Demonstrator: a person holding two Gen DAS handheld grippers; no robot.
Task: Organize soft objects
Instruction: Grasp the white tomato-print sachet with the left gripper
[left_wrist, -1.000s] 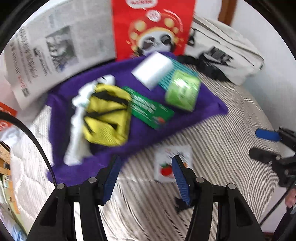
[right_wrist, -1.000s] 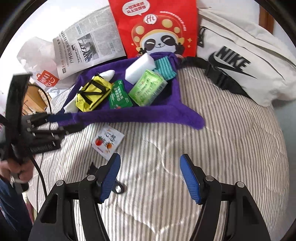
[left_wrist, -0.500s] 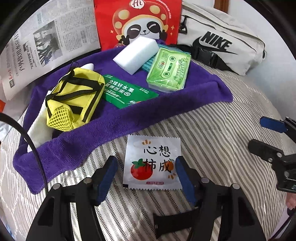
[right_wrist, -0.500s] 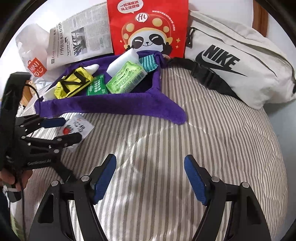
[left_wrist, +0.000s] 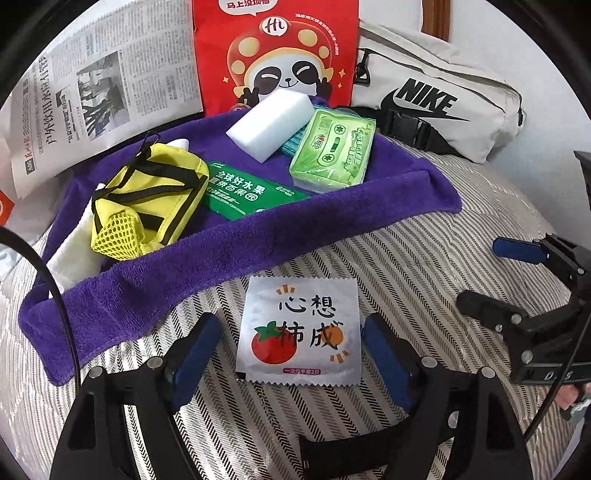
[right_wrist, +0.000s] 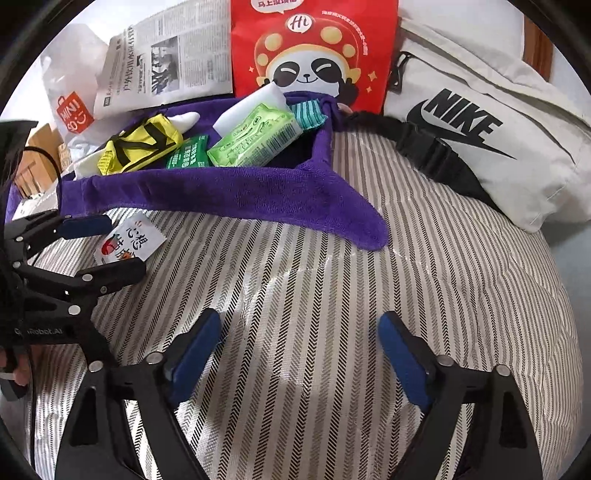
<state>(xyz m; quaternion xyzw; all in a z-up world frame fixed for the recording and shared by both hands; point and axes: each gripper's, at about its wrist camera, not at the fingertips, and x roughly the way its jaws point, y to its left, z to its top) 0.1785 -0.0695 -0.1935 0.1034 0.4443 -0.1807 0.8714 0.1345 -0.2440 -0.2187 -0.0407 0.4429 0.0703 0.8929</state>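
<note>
Left gripper (left_wrist: 291, 349), jaws just opened wide, straddles the flat sachet (left_wrist: 300, 330) untouched; it should press low, then pinch edges; right gripper (right_wrist: 299, 349) also opened wide, empty.

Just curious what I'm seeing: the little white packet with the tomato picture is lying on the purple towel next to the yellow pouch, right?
Not quite. The white packet lies on the striped bedcover, off the purple towel, between the open left gripper's fingers. The yellow pouch is on the towel. The left wrist view shows it.
</note>
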